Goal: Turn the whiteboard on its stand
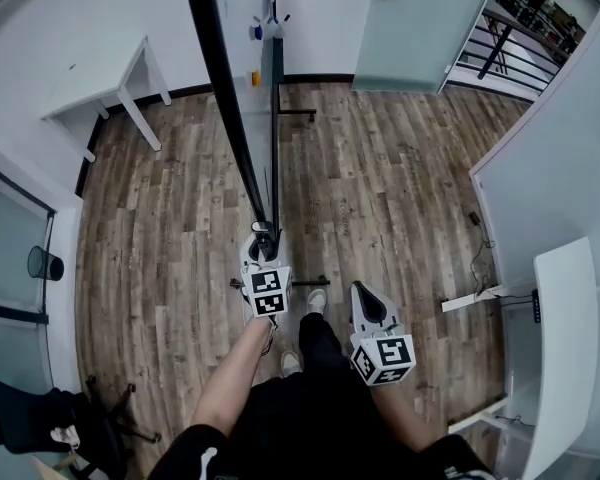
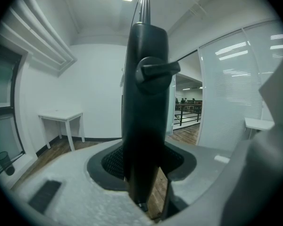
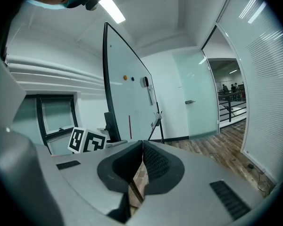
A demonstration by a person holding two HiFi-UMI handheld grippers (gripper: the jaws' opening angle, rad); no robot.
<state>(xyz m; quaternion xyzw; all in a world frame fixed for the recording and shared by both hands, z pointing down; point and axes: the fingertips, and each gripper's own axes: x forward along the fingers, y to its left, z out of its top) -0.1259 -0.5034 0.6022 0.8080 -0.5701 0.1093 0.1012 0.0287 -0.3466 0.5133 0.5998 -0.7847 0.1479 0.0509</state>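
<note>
One whiteboard [image 1: 225, 98], seen edge-on, ran away from the person across the middle of the room on its dark stand [image 1: 275, 148]. Near end at the person's feet; far end close to the back wall.

- Left gripper [image 1: 263, 243]: clamped on a thick dark upright [image 2: 146, 102] at the board's near end, pads pressing either side. A small locking lever jutted from that upright. Could not tell whether it belonged to the board's frame or the stand.
- Right gripper [image 1: 370, 303]: jaws pressed together on nothing, held low just beside the person's right leg, well apart from the board.

Progress, as judged: grip taken, nothing more could be confirmed. The swing of the board looked like the work left, and the lever may need loosening first.

Surroundings: wood-plank floor [image 1: 380, 198], worn grey-brown. White table [image 1: 95, 83] against the left wall. Frosted glass door [image 1: 420, 28] at the back, a railing [image 1: 520, 28] beyond it. Black chair [image 1: 50, 418] and a dark bin [image 1: 45, 263] by the window. White desk [image 1: 560, 348] on the right.
</note>
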